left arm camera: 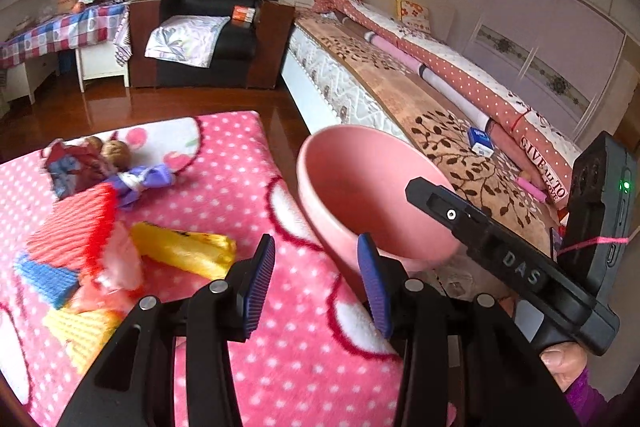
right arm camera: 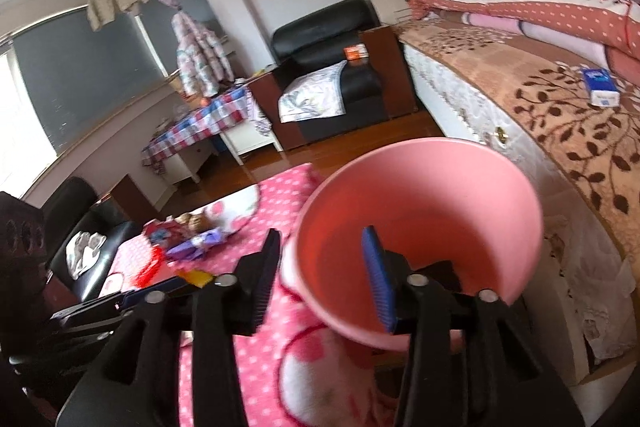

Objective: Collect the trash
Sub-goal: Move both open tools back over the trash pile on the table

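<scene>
Trash pile: wrappers and scraps, among them a yellow wrapper (left arm camera: 188, 251), a red ridged wrapper (left arm camera: 72, 231), a purple wrapper (left arm camera: 142, 181) and walnut shells (left arm camera: 116, 153), all lying on the pink dotted blanket (left arm camera: 288, 327), at its left part.
Pink bin (left arm camera: 360, 187): standing off the right edge of the blanket, between blanket and bed, tilted toward the cameras; inside looks empty as far as visible.
Left gripper (left arm camera: 316, 279): jaws apart, nothing between the blue pads; pointing down at bare blanket, trash just to its left, bin just to its right.
Right gripper (right arm camera: 324, 279): jaws partly apart, straddling the near rim of the bin, one pad inside, the other outside; pads not seen pressing on the wall, so probably no grip; picture blurred here.
Progress: judged as early, since no piece seen in the bin and all trash lying on the blanket.
Left to do: picking each piece and dropping it in the bin, likely the yellow wrapper first as nearest.
Surroundings: bed (left arm camera: 400, 95) with patterned cover to the right, black armchair (left arm camera: 212, 27) behind, wooden floor (left arm camera: 160, 107).
</scene>
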{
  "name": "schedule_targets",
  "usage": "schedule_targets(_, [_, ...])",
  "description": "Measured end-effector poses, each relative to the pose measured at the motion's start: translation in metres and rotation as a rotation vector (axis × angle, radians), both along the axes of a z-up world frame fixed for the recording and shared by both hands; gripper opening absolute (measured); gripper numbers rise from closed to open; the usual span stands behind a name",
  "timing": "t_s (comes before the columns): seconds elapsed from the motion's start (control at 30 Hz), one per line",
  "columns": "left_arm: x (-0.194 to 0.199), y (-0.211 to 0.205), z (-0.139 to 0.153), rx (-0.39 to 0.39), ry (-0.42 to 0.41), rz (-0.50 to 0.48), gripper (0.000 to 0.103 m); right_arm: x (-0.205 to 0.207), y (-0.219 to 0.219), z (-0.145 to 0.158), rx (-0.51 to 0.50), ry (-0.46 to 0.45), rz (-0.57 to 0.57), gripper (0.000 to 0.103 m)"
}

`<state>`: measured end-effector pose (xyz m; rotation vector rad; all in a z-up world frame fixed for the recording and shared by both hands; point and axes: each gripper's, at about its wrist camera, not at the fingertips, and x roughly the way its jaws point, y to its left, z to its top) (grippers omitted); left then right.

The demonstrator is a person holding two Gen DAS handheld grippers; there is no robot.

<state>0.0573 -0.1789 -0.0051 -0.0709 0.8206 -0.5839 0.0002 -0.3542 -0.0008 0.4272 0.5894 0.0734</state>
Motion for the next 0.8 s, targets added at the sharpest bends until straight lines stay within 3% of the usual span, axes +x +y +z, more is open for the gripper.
schedule_targets(0.2, [-0.012, 0.037, 0.005, -0.002, -0.007, 0.070, 0.042, -0.010, 0.036, 0.009, -0.033, -0.023, 0.081, 0.049])
schedule_targets(0.47, [-0.031, 0.080, 0.000, 0.020, 0.005, 0.144, 0.042, -0.021, 0.084, 0.007, -0.043, 0.018, 0.200, 0.049])
schedule_targets(0.8, [-0.059, 0.132, -0.001, -0.001, -0.021, 0.229, 0.047, -0.043, 0.123, 0.014, -0.053, 0.027, 0.243, 0.049])
